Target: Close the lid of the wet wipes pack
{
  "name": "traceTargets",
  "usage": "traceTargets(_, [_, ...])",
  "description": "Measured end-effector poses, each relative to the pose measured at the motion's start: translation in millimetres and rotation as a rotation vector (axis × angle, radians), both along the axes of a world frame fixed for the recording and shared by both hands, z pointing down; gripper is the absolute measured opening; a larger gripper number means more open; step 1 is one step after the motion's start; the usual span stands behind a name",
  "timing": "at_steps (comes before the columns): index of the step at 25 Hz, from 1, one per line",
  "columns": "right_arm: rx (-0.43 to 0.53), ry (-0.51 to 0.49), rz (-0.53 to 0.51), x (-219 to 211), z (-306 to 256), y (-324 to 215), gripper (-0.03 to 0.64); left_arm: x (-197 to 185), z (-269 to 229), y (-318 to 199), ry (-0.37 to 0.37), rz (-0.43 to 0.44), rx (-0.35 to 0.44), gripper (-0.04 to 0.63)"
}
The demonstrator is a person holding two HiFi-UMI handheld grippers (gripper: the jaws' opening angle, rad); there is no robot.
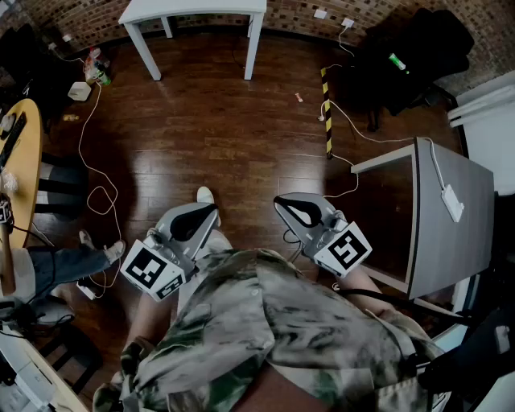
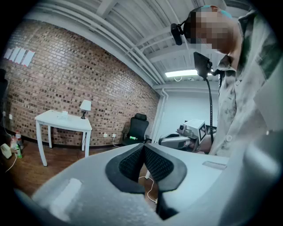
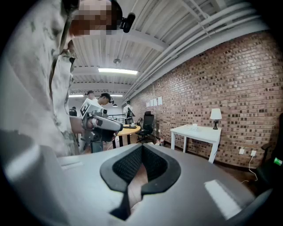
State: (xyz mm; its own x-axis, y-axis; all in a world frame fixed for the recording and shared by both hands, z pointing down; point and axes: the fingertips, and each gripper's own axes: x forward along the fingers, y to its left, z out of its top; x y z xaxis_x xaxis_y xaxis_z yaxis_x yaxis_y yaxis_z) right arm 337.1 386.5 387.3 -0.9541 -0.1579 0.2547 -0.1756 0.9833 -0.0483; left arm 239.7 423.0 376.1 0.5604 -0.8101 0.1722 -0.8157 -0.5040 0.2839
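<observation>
Left gripper: the grey left gripper with a black-and-white marker cube is held close against the person's camouflage-patterned shirt, left of centre, pointing towards the far floor.
Left fingers: the 2 black ribbed pads meet at their tips, with nothing between them.
Right gripper: the matching grey right gripper is just beside it on the right, apart from it, also against the shirt.
Right fingers: the 2 black ribbed pads are closed tip to tip and hold nothing.
Wet wipes pack: it cannot be made out in any view.
Floor: dark brown wooden floor, with a loose white cable on the left and a yellow-and-black striped strip far right of centre.
Far: a white rectangular table stands by the red-brown brick wall, carrying 1 small white-shaded lamp and some small pale things too small to tell.
Right: a grey rectangular tabletop.
Left: a round yellow wooden table.
</observation>
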Motion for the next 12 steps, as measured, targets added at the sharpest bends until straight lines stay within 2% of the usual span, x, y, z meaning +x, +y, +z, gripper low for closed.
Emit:
traceTargets(6, [0.012, -0.006, -0.002, -87, -9, -74, 0.003, -77, -7, -82, -0.023, 0.051, 0.014, 0.002])
traceTargets(12, [0.04, 0.01, -0.011, -177, -16, -135, 0.003, -155, -17, -133, -0.043, 0.093, 0.037, 0.002])
